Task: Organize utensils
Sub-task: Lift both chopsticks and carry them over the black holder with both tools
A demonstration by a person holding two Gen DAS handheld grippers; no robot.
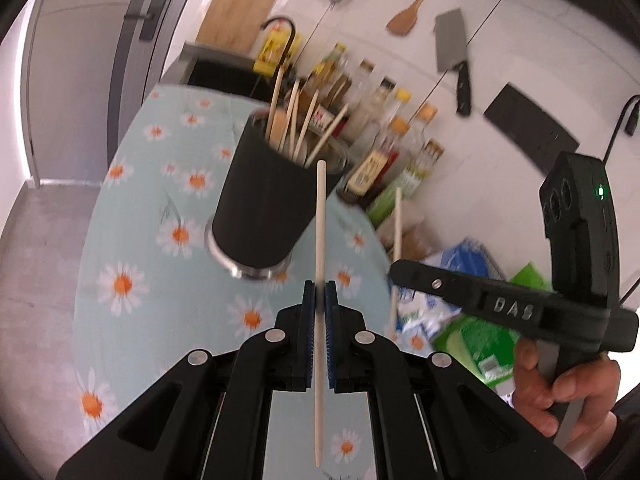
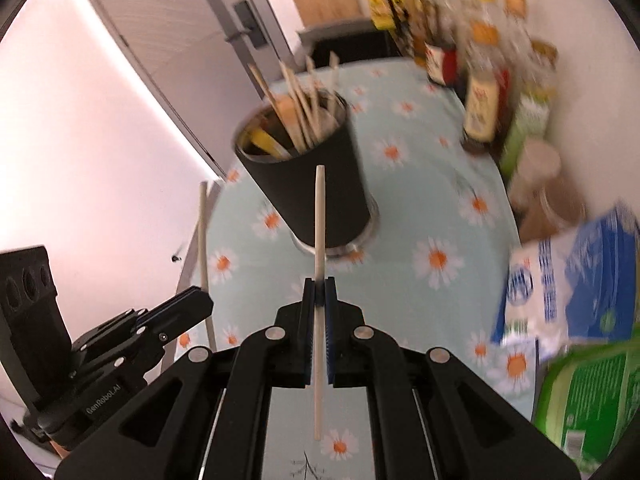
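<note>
In the left wrist view the left gripper (image 1: 319, 292) has its jaws pinching a chopstick (image 1: 320, 216) upright, tip aimed at the black cup (image 1: 264, 200) of sticks just ahead on the counter (image 1: 152, 248), likely for dropping in. In the right wrist view the right gripper (image 2: 319, 290) pinches a second chopstick (image 2: 319, 216) likewise, near that cup (image 2: 308, 176)

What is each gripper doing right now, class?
Left gripper: shut on a chopstick.
Right gripper: shut on another chopstick.
</note>
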